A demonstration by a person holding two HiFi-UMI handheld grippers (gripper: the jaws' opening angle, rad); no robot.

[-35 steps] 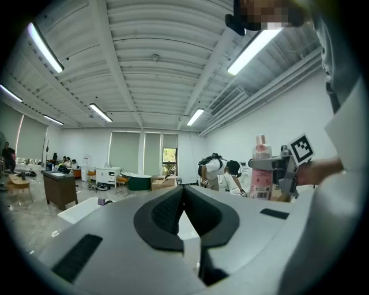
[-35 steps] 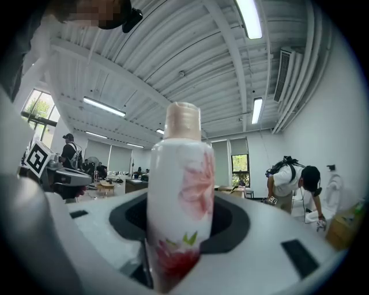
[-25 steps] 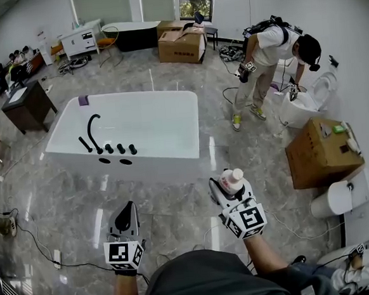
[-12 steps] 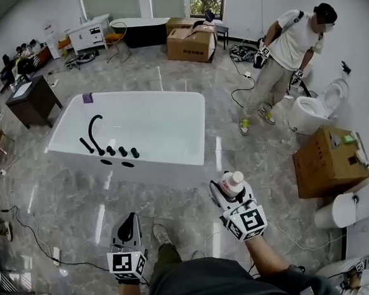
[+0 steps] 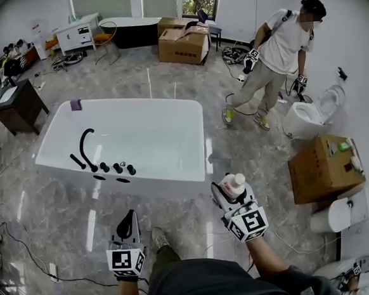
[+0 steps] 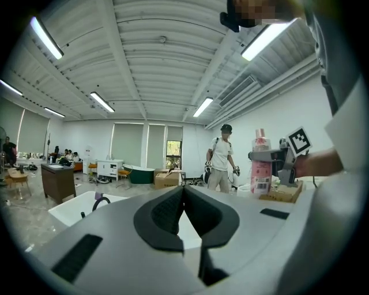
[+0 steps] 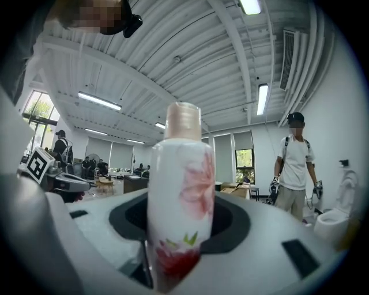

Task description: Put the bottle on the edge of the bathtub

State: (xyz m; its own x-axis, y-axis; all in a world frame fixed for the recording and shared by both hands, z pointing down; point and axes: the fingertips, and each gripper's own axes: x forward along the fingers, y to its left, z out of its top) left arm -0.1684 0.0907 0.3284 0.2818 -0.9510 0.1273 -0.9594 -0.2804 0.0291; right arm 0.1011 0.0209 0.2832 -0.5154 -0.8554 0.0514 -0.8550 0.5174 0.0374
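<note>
A white bottle (image 5: 232,186) with a pink flower print and a pale cap stands upright between the jaws of my right gripper (image 5: 229,194), which is shut on it. In the right gripper view the bottle (image 7: 180,201) fills the middle. My left gripper (image 5: 126,224) hangs lower left over the floor, its jaws pressed together with nothing in them (image 6: 183,214). The white bathtub (image 5: 193,175) lies ahead, its near rim just beyond and left of the bottle. A black faucet (image 5: 84,145) and knobs sit on its left near rim.
A person (image 5: 273,57) stands at the back right by a toilet (image 5: 306,115). A cardboard box (image 5: 322,164) and another toilet (image 5: 342,211) are at the right. A dark cabinet (image 5: 13,106) stands left, more boxes (image 5: 182,42) behind. Cables trail on the floor.
The view has shifted closer to the tub. The person at the back right has straightened up and stepped left. Both grippers hold about the same pose, the bottle still gripped.
</note>
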